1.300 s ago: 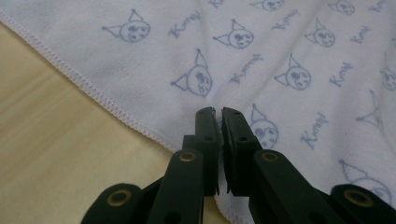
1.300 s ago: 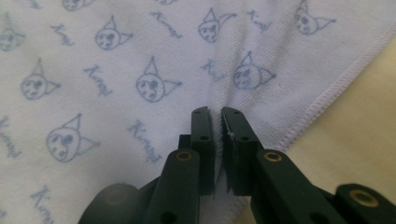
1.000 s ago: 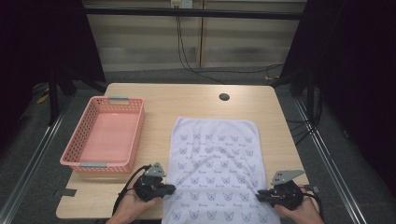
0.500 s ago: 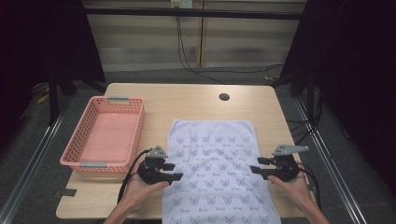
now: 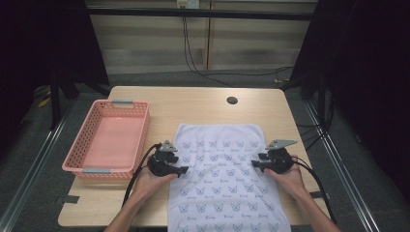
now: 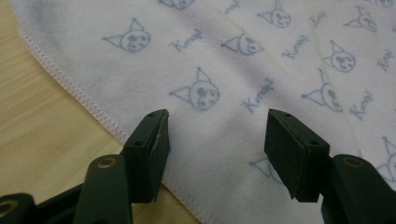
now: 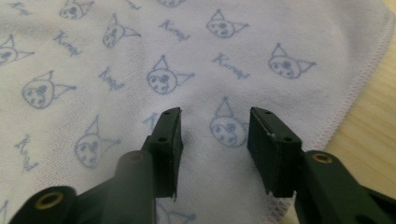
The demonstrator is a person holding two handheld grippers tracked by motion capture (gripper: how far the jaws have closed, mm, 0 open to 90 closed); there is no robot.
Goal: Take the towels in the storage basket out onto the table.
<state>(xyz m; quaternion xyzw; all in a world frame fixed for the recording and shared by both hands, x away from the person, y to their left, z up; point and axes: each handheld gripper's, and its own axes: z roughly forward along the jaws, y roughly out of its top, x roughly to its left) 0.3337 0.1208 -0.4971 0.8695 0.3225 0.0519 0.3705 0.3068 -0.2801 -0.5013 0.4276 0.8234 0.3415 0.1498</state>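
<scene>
Now both the left gripper (image 5: pixel 185 169) and right gripper (image 5: pixel 256 162), jaws just parted and holding nothing, should each pinch the towel (image 5: pixel 222 183) squarely at its side hems near the bench's front edge

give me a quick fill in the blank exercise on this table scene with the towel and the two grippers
1. The white printed towel lies spread flat on the wooden ____.
2. The pink plastic basket stands to the ____ of the towel in the high view.
3. The left gripper hangs over the towel with its jaws ____.
4. Between the jaws of the right gripper shows the towel's blue ____ print.

Missing words: table; left; open; cat-face
</scene>
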